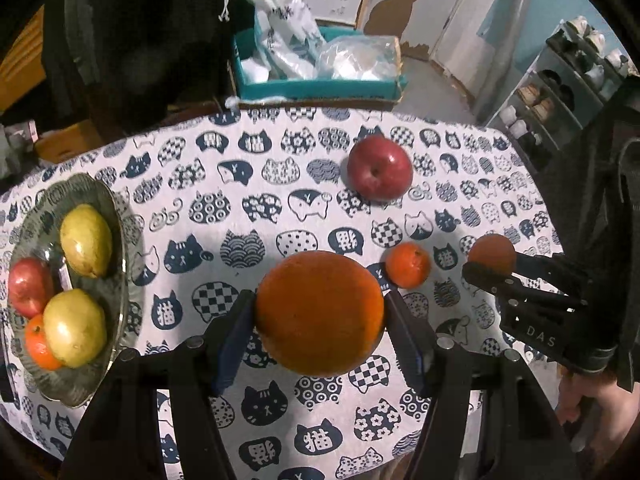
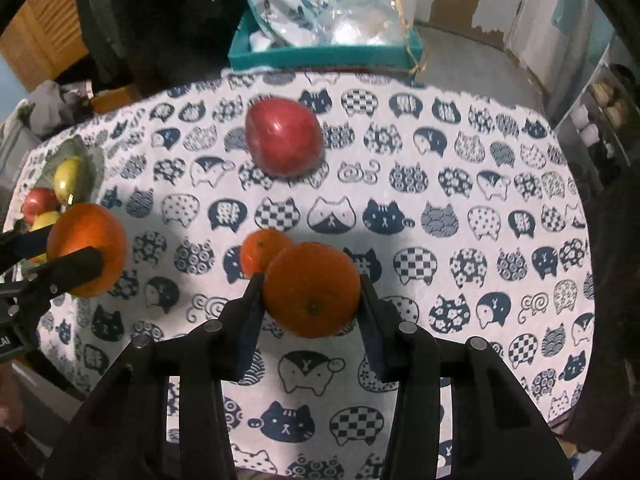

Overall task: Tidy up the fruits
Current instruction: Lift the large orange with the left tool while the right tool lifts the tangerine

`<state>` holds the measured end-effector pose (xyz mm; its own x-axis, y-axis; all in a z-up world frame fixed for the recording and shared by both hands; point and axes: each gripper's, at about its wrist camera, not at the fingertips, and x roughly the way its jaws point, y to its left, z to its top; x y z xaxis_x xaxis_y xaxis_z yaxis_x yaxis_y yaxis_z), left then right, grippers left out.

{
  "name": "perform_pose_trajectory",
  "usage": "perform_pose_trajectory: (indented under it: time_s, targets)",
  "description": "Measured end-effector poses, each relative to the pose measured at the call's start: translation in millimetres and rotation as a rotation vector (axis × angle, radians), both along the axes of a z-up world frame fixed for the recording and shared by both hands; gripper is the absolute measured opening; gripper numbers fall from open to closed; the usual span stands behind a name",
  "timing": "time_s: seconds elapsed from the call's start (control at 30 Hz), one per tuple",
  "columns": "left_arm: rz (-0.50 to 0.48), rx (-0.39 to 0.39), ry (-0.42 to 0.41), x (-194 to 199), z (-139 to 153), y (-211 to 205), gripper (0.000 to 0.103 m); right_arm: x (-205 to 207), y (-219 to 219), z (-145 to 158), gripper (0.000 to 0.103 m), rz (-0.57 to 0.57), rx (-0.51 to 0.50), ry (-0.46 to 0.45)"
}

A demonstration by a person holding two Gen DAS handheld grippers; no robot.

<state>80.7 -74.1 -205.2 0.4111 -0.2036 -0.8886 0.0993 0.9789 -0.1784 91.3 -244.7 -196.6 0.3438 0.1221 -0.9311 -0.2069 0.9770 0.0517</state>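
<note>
Left wrist first: left gripper (image 1: pixel 320 314) clamped across a large orange (image 1: pixel 319 312), held clear above the cat-print tablecloth (image 1: pixel 248 208). Green dish (image 1: pixel 108 204) at the left edge already carries pears, an apple and a small orange; likely the destination. Red apple (image 1: pixel 379 168) and a loose mandarin (image 1: pixel 408 265) remain on the cloth.

Right wrist: right gripper (image 2: pixel 311 292) pinched on a mandarin (image 2: pixel 312 290), gripped at its sides so it cannot roll out, also off the cloth.
</note>
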Motion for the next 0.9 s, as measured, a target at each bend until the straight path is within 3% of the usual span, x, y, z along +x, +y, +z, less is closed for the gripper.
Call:
perform_pose_trajectory:
  time_s: [0.9]
  targets:
    - [0.028,-0.001,-0.196,-23.9,73.3,40.5,0.066,-15.6,54.9,96.8,0.043,0.127,0.065,-0.235]
